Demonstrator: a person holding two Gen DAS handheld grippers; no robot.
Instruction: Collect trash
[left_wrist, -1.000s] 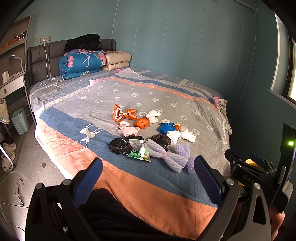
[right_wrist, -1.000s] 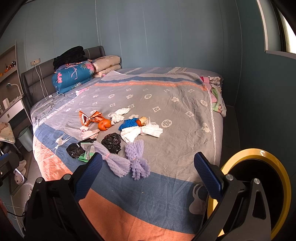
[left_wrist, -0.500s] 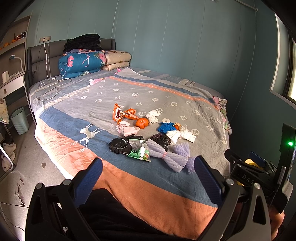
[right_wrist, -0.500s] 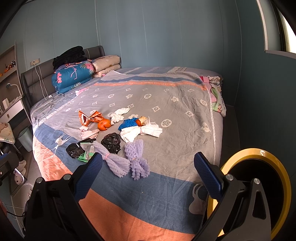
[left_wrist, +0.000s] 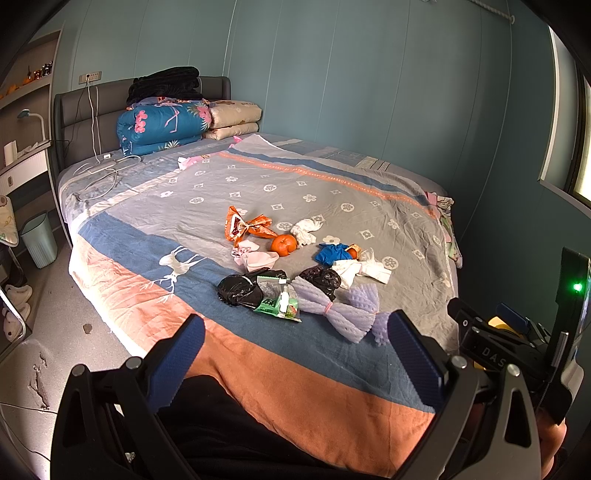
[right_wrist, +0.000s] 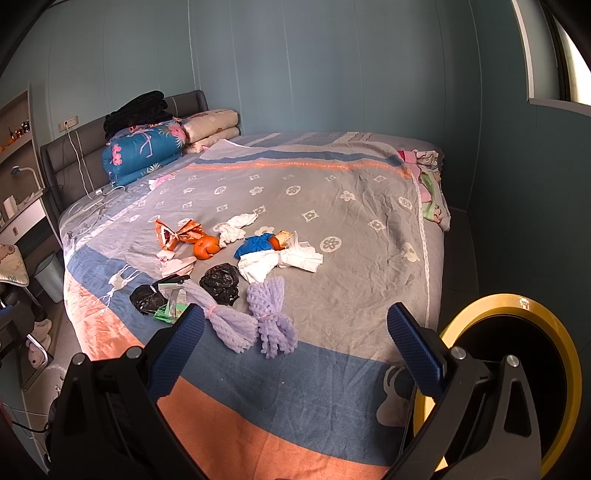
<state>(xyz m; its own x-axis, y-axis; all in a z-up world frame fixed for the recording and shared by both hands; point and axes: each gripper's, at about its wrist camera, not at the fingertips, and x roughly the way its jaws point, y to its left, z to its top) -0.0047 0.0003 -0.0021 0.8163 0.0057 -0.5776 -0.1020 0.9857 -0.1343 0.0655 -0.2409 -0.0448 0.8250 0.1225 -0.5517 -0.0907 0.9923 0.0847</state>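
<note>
I hold my left claw and my right claw above the near end of a bed spread with a grey, blue and orange patterned cover, both with their blue-padded fingers spread wide and nothing between them. The trash lies in a loose cluster near the middle of the bed, well ahead of both claws. Closest to me are two lilac foam-net sleeves tied at the waist, lying side by side, with a crumpled black plastic bag touching the left one. Left of that I see a second black plastic bag and a green and white snack wrapper against it. Further back sit an orange tangerine, a twisted orange foil wrapper, crumpled white tissue, a pale pink wad, a blue crumpled piece and white paper scraps. A yellow-rimmed black round bin stands on the floor beside the bed, just right of my right claw.
</note>
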